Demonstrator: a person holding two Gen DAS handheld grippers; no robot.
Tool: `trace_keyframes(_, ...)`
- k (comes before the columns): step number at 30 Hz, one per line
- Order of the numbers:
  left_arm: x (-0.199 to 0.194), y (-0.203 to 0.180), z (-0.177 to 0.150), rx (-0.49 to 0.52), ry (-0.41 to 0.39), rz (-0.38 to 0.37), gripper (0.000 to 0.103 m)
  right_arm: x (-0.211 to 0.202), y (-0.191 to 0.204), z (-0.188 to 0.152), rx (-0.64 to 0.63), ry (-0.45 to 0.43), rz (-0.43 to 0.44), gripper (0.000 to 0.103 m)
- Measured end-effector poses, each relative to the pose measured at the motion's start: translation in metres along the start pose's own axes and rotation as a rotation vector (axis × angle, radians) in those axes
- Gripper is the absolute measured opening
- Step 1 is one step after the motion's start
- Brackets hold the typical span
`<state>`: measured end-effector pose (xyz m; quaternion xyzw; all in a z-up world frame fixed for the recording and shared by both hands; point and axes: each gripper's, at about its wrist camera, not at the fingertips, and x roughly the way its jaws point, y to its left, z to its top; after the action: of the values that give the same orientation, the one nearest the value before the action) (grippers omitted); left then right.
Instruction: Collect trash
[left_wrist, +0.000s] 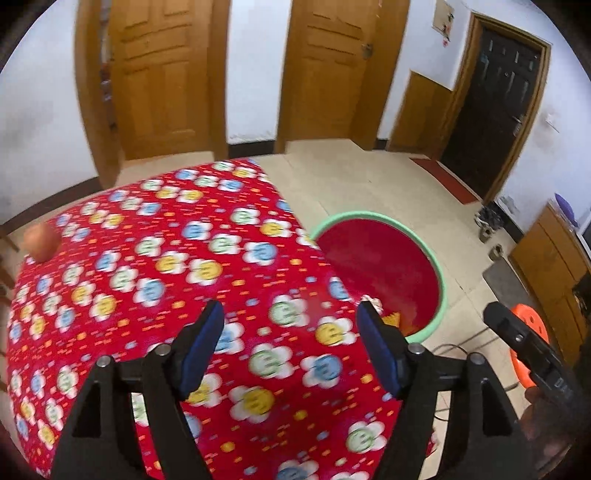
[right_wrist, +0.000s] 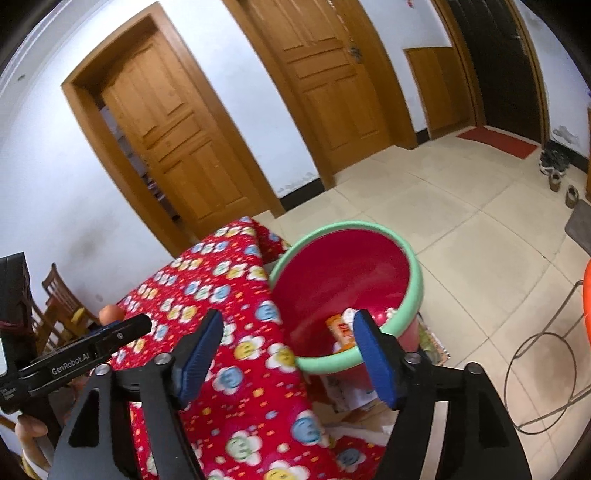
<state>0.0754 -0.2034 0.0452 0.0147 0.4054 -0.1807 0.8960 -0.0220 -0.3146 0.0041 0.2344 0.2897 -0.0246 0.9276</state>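
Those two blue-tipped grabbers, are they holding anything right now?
No. The left gripper and right gripper are both open, with nothing between their fingers.

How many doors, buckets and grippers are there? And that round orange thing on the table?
Wooden doors: 2
Dark door: 1
Red bucket: 1
Left gripper, right gripper: 2
Round orange thing: 1
Total: 7

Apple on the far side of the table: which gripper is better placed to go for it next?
Left. The apple lies on the cloth ahead of the open left gripper; the open right gripper sits over the bin, apple beyond the left tool.
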Motion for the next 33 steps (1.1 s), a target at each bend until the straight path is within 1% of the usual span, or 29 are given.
trace_keyframes(2, -0.009, 0.008, -0.005, -0.011, -0.017, 0.026, 0.079, -0.003, 0.008, -0.004, -0.017, 0.003, 0.005, 0.078)
trace_keyframes(6, -0.026, 0.025, -0.016, -0.04, -0.052, 0.083, 0.08, -0.007, 0.027, -0.014, -0.049, 0.001, 0.008, 0.079)
trace_keyframes(7, -0.03, 0.029, -0.02, -0.05, -0.06, 0.103, 0.082, -0.008, 0.031, -0.016, -0.053, 0.0, 0.008, 0.08)
trace_keyframes(8, -0.034, 0.033, -0.023, -0.059, -0.064, 0.118, 0.087, -0.009, 0.034, -0.018, -0.056, -0.002, 0.008, 0.08)
trace_keyframes(9, -0.037, 0.035, -0.025, -0.067, -0.068, 0.13, 0.088, -0.01, 0.038, -0.021, -0.061, -0.003, 0.008, 0.08)
trace_keyframes(12, -0.048, 0.044, -0.035, -0.086, -0.088, 0.156, 0.089, -0.013, 0.048, -0.029, -0.078, -0.004, 0.007, 0.08)
trace_keyframes(15, -0.057, 0.047, -0.044, -0.081, -0.103, 0.183, 0.089, -0.017, 0.055, -0.035, -0.097, -0.009, 0.011, 0.081)
trace_keyframes(22, -0.072, 0.052, -0.062, -0.079, -0.122, 0.21, 0.089, -0.027, 0.077, -0.057, -0.165, -0.05, -0.022, 0.081)
trace_keyframes(27, -0.083, 0.055, -0.073, -0.091, -0.142, 0.224, 0.089, -0.031, 0.091, -0.069, -0.237, -0.096, -0.075, 0.081)
trace_keyframes(30, -0.088, 0.059, -0.079, -0.108, -0.15, 0.221, 0.089, -0.032, 0.094, -0.073, -0.247, -0.093, -0.065, 0.081)
trace_keyframes(33, -0.092, 0.065, -0.084, -0.131, -0.163, 0.234, 0.089, -0.033, 0.098, -0.075, -0.253, -0.098, -0.067, 0.081)
